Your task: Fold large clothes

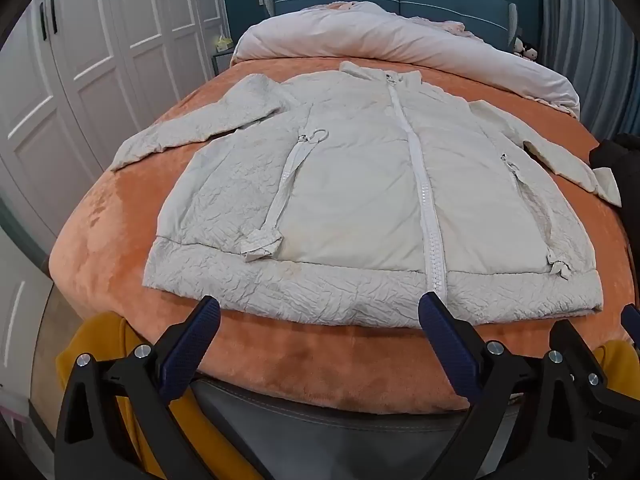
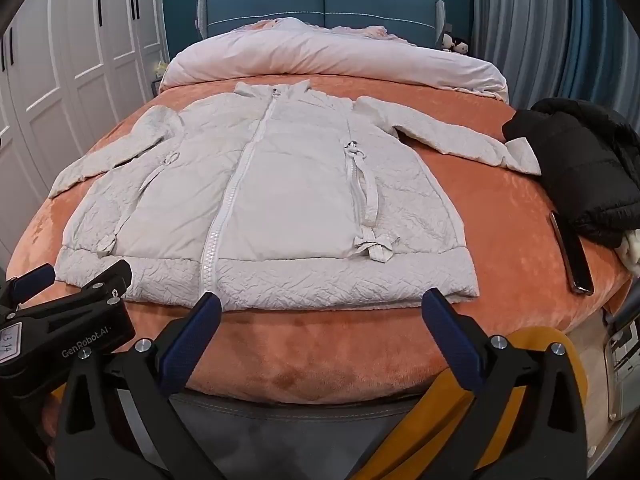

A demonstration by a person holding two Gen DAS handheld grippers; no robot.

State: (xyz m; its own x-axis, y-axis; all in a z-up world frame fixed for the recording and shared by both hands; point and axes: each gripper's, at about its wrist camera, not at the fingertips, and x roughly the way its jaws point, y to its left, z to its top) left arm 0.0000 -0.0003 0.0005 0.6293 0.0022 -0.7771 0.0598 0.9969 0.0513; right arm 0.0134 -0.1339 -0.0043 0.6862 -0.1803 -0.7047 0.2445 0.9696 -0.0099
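A cream zip-up jacket [image 1: 360,184] lies flat and face up on the orange bed cover [image 1: 320,360], hem toward me, both sleeves spread out to the sides. It also shows in the right wrist view [image 2: 288,200]. My left gripper [image 1: 320,308] is open and empty, just short of the hem near the zipper's bottom end. My right gripper [image 2: 320,304] is open and empty, just short of the hem right of the zipper. The left gripper's body shows at the left of the right wrist view [image 2: 68,312].
A black puffer jacket [image 2: 584,168] and a dark phone [image 2: 572,252] lie at the bed's right edge. A pale rolled duvet [image 2: 332,60] lies across the head of the bed. White wardrobes [image 1: 80,60] stand on the left. Yellow fabric [image 1: 96,348] hangs below the bed's foot.
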